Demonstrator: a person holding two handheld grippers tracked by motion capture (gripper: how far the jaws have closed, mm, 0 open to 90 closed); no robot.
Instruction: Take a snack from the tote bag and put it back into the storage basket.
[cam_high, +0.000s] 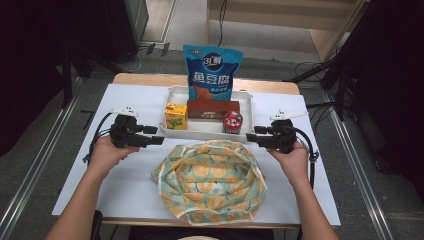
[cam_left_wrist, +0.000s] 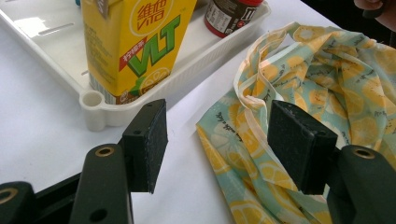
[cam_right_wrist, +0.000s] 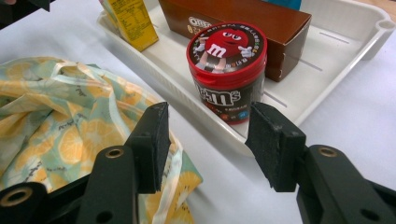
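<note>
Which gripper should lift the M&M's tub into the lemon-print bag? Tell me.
Right, probably. The right gripper has its jaws open with nothing between them, and the M&M's tub stands just beyond them in the white tray. The left gripper faces the yellow VLT carton and the lemon-print bag.

A white tray at the table's far side holds a yellow drink carton, brown box, red-lidded candy tub and blue snack bag.
</note>
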